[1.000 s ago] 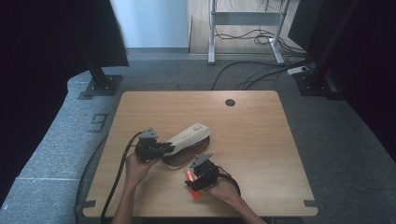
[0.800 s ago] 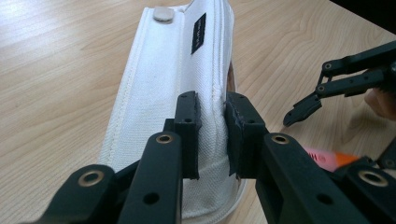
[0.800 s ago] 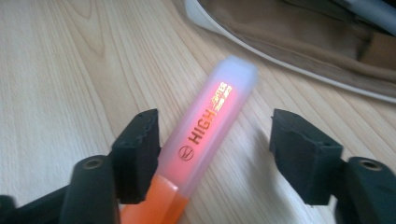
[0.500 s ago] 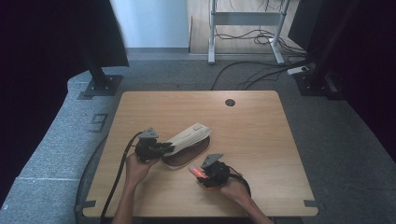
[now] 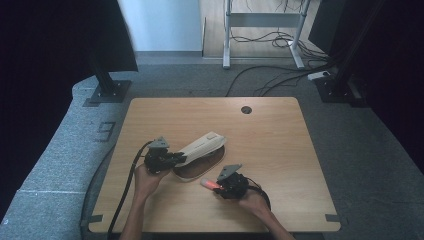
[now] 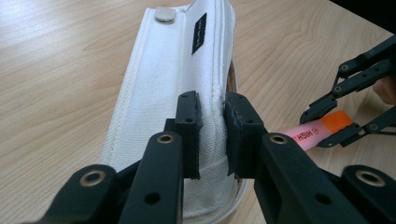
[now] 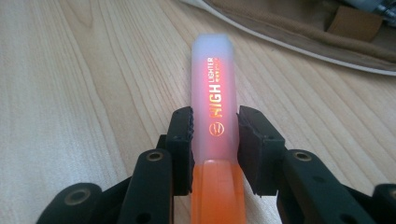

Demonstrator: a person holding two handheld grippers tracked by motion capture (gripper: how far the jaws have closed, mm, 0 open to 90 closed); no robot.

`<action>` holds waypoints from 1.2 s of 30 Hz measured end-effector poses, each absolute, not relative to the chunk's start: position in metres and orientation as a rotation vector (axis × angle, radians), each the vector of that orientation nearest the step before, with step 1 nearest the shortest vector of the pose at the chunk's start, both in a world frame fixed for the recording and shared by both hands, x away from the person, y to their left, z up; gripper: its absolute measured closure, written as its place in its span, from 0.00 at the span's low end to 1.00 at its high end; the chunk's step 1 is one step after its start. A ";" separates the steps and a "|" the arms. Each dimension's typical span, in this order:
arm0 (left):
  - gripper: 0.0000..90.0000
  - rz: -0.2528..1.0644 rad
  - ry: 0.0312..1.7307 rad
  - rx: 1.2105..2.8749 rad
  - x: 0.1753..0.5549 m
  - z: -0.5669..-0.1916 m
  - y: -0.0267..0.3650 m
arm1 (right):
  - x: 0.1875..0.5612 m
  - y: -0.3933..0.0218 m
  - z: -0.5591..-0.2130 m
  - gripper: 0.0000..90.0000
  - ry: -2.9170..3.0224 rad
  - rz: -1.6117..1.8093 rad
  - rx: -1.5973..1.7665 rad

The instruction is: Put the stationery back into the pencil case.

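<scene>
From the high view I see a pale wooden surface (image 5: 280, 145) with a small round dark hole near its far edge, and my two hands reaching in from the near side. That view shows the whole layout: the white pencil case (image 5: 202, 147) lies open near the middle, its upper flap lifted at an angle over a brown lining.

My left hand-held gripper (image 6: 211, 135) is clenched on the near edge of the case's flap. Its own view shows what the high view cannot: coarse woven white canvas, a stitched seam, a metal snap button (image 6: 164, 14) and a small black label at the far end.

My right hand-held gripper (image 7: 215, 140) is grasping a highlighter (image 7: 214, 98); its jaws have just been closing, and the pads now sit against the barrel on both sides. Its own view shows a frosted, translucent, flat-sided cap with orange lettering, and an orange body below the pads. The highlighter points away from that gripper, low over the surface, its tip near the open brown edge of the case, just to the right of the left gripper.
</scene>
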State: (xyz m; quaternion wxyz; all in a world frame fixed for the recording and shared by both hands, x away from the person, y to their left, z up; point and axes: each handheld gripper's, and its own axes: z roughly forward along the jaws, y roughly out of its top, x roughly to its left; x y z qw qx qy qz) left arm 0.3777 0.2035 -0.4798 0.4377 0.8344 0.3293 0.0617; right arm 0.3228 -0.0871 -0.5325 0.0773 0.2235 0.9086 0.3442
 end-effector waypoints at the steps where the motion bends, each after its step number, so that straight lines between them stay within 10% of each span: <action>1: 0.85 0.153 0.819 2.074 0.378 -0.480 0.203 | 0.323 -0.088 -0.531 0.73 2.717 1.039 0.666; 36: 0.85 0.159 0.811 2.076 0.377 -0.479 0.202 | 0.382 -0.038 -0.514 0.73 2.730 1.034 0.566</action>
